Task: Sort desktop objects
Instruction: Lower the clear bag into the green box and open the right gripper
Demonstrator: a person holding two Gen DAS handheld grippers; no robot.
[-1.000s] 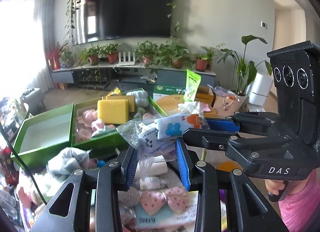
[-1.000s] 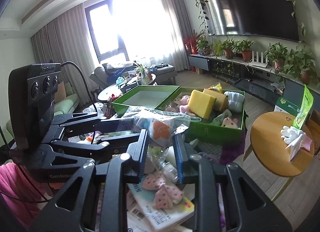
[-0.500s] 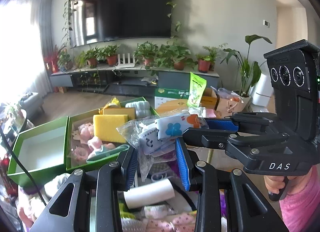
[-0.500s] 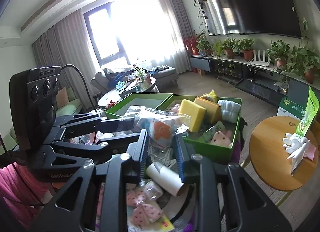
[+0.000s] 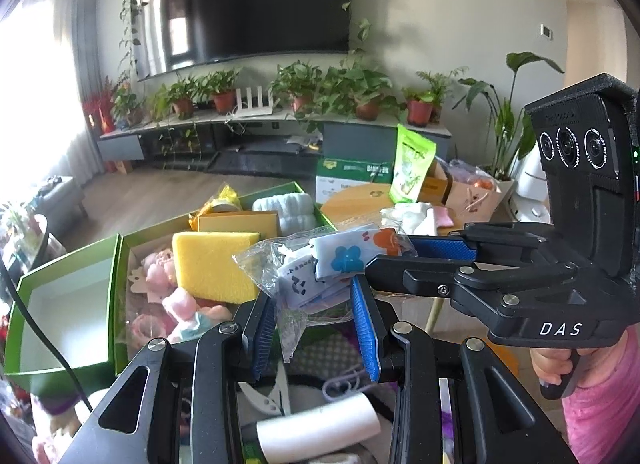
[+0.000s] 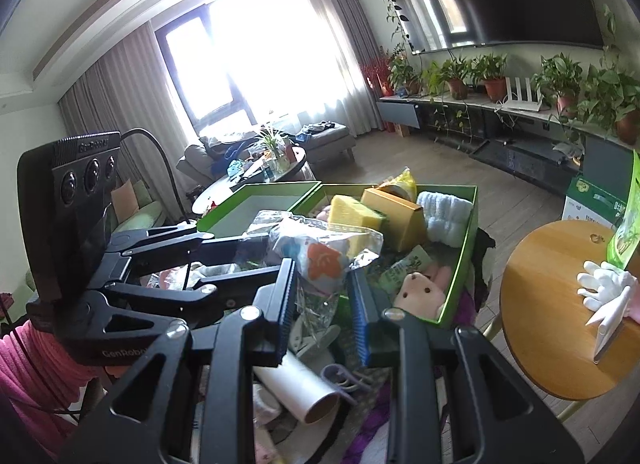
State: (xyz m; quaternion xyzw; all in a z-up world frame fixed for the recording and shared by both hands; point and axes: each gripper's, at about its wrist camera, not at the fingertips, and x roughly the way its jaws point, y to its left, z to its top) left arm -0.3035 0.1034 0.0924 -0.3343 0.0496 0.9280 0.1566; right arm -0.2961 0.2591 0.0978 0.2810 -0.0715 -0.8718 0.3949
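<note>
empty green box (image 5: 60,304) sits far left, filled green box (image 5: 132,264) right beside it: yellow sponge (image 5: 212,264), pink plush bits, a carton and a white towel roll already in there, so that one reads as the soft-goods bin

clear bag of printed socks (image 5: 332,264) is up in the air above the clutter, just in front of the filled box, not resting on any surface

left tongs (image 5: 316,328) bracket the bag's lower tail; blue pads look close to the film, but I can't tell whether they actually pinch it

right tongs (image 5: 420,256) come in from the side at the bag's far end; their closure can't be read here or in the right wrist view, where the bag (image 6: 320,256) sits between the pads

my guess: two-point hold because a limp bag sags and swings from one corner

below it: white roll (image 5: 320,428) and loose purple cord, unsorted
</note>
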